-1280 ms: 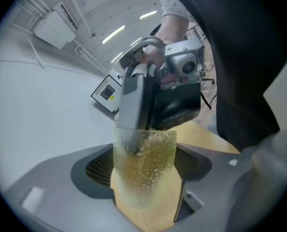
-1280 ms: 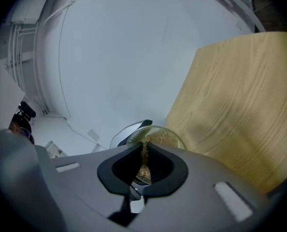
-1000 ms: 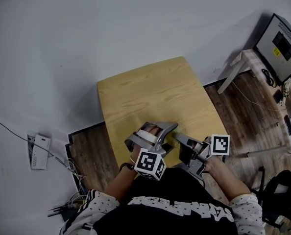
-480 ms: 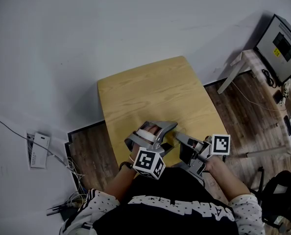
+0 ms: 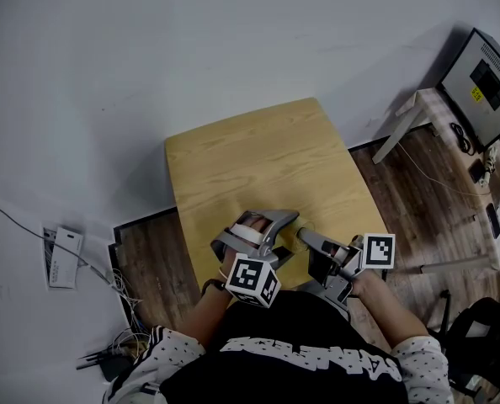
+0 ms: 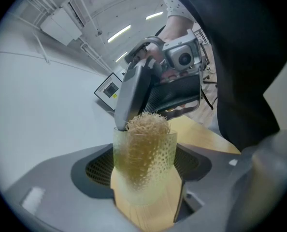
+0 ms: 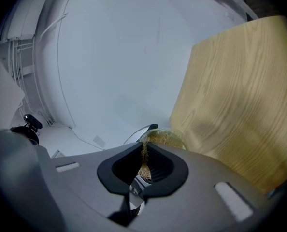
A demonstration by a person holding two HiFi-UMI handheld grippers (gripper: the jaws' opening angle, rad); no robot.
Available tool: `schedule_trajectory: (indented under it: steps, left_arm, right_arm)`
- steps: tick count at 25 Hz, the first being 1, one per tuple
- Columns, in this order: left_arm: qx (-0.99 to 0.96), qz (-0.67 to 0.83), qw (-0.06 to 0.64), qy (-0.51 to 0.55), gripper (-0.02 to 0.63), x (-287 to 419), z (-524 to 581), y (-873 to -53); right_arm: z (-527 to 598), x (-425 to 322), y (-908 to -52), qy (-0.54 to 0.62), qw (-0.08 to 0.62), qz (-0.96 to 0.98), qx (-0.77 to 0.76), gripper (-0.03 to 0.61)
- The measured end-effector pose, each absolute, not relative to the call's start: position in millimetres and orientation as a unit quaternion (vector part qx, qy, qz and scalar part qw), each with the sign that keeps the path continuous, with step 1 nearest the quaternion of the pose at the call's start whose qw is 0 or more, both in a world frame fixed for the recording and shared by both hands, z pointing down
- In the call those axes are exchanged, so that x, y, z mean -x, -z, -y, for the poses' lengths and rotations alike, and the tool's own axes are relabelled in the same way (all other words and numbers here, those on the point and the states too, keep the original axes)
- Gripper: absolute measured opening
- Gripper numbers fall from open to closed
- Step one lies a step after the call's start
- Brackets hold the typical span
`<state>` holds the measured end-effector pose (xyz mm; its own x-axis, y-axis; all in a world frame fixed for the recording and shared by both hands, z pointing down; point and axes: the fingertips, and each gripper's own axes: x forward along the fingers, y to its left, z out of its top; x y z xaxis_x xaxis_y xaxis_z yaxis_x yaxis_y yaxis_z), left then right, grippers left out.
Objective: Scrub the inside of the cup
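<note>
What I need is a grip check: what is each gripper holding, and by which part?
Left gripper clamps the cup by its sides; right gripper pinches the scrubber by its near end.

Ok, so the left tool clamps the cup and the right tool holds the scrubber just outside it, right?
No: the scrubber is inside the cup, as the left gripper view shows. The left tool does clamp the cup; the right tool holds the scrubber.

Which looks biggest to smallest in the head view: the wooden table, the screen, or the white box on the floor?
1. Wooden table
2. Screen
3. White box
The last two sit farther away, so real sizes are unsure.
</note>
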<state>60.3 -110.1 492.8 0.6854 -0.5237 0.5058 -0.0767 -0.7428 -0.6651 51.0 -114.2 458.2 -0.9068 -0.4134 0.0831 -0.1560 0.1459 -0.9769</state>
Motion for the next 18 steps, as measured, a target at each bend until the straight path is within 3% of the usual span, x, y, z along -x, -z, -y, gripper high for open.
schedule_trajectory:
  steps: [18]
  left_arm:
    - [0.893,-0.211,0.201,0.344,0.373,-49.9,142.3,-520.1]
  right_arm:
    - [123.5,-68.9,-464.1,0.589,0.087,-0.777,0.204,0.029]
